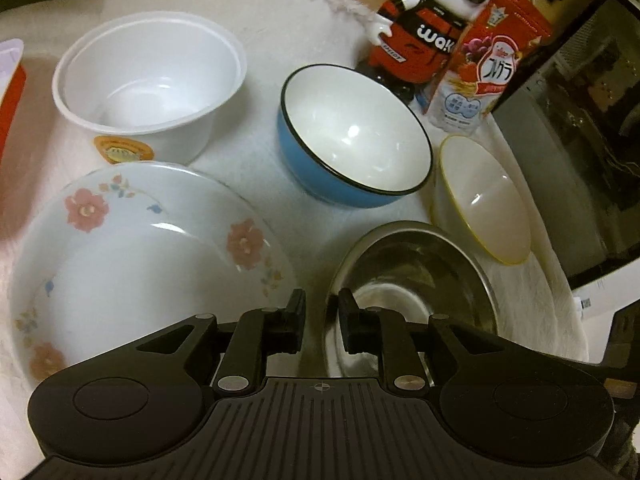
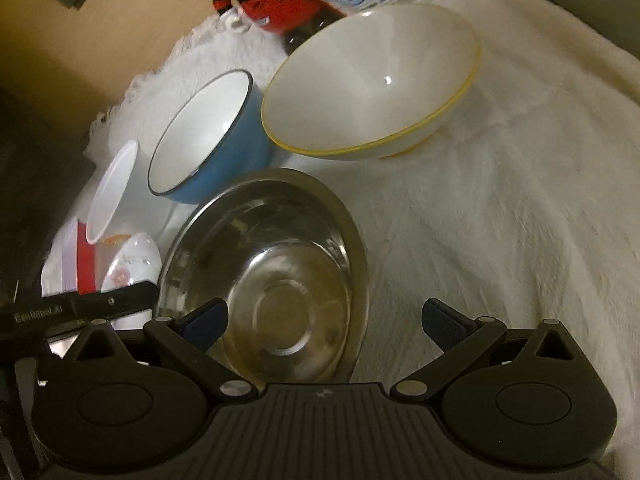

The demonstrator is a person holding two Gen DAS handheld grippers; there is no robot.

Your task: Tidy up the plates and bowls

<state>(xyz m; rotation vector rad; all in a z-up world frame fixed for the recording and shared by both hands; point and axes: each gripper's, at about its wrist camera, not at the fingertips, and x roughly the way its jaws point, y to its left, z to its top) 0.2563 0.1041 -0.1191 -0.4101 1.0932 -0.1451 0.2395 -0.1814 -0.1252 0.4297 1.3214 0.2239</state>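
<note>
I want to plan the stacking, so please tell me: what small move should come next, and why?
Probably lower the right hand-held gripper a little further onto the near rim of the steel bowl. Its jaws stand wide open just above that rim with nothing between them, and the bowl sits empty on the white cloth, apart from the yellow-rimmed bowl.

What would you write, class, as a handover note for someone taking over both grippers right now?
Left gripper: jaws a narrow gap apart, nothing between them, above the near rim of the steel bowl.
Right gripper: wide open, empty, over the same bowl.
On the white cloth: floral plate, white plastic bowl, blue bowl, yellow-rimmed bowl, all separate.
Done: nothing stacked.
Left: gather and stack all the dishes.
</note>
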